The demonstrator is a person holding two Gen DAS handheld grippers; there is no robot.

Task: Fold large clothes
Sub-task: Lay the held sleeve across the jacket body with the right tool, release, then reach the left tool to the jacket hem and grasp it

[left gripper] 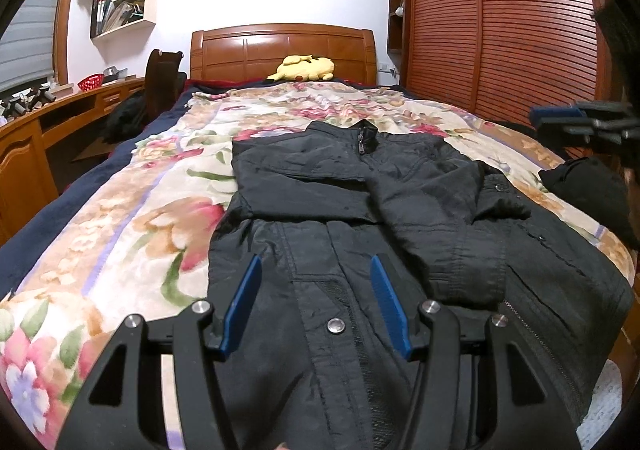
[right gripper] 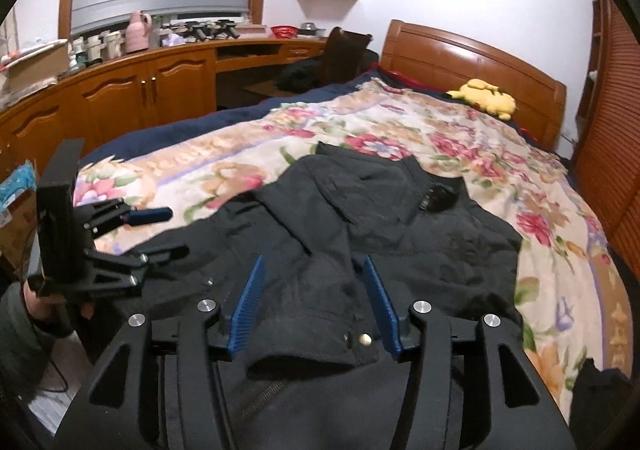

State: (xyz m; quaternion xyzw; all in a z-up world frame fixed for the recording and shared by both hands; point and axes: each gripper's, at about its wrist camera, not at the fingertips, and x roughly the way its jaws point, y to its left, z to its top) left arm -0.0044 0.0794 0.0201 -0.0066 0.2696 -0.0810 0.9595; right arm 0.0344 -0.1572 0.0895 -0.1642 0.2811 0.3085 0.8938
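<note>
On the bed [left gripper: 100,218], over a flowered blanket [left gripper: 168,186], a black jacket [left gripper: 340,186] lies spread out with its collar toward the far headboard [left gripper: 280,50] and its hem at the near edge. Both sleeves are folded inward across the chest. The right sleeve's cuff [right gripper: 312,350] rests on the front panel, near the hem.

Left gripper [left gripper: 316,278]: fingers parted about halfway, hovering above the near front panel, nothing between the blue pads [left gripper: 240,306]. A metal snap [left gripper: 335,326] shows on the fabric beneath.

Right gripper [right gripper: 316,282]: fingers parted to a similar width, one on each side of the cuff; the pads [right gripper: 250,302] do not press on the cloth.

A yellow plush toy [left gripper: 304,68] lies against the headboard. A small dark bundle [left gripper: 584,186] sits at the right edge of the bed. A wooden wardrobe [left gripper: 500,30] stands on the right, a desk [right gripper: 160,70] on the left.
</note>
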